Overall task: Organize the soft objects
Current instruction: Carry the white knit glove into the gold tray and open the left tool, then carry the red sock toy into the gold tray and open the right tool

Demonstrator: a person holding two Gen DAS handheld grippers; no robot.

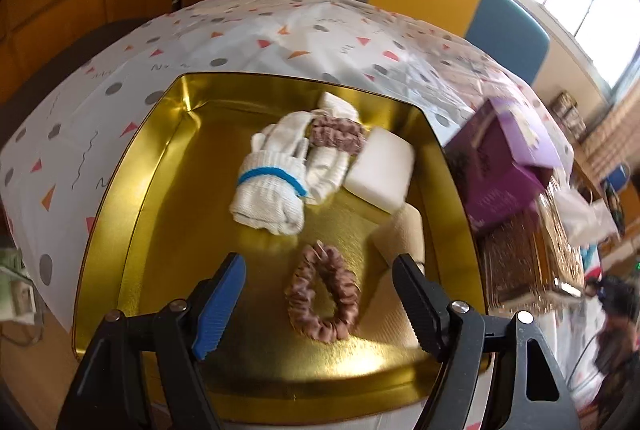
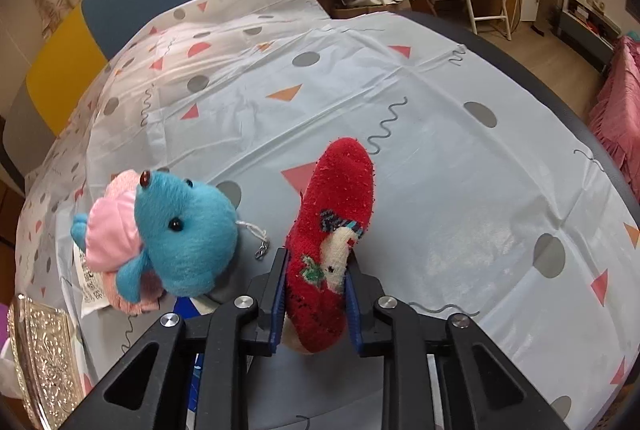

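**Red sock clamped, gold tray waiting**

The red sock (image 2: 332, 230) is gripped by the right gripper (image 2: 316, 294), its blue pads pressed into the fuzzy cuff end while the toe stretches away across the patterned tablecloth (image 2: 440, 150). Just beside it, toward the cloth's left edge, a blue plush toy (image 2: 180, 234) is seen lying, not yet collected.

Over on the other side, the left gripper (image 1: 320, 306) is held wide apart with nothing between its fingers, above the near edge of the gold tray (image 1: 132, 190). Directly below lies a brown scrunchie (image 1: 324, 294); toward the tray's far edge a white knitted glove (image 1: 276, 174), a second scrunchie (image 1: 336, 134) and a white foam block (image 1: 380, 170) are bunched together, with a beige roll (image 1: 400, 234) at the right wall.

The step in hand is judged to be the sock's transfer. A clean lift is called for before any sideways travel, so the dangling toe is not dragged into the plush toy. The open floor along the tray's left wall is best aimed for, and the sock should be let go low, so nothing is piled on or spilled over the rim.
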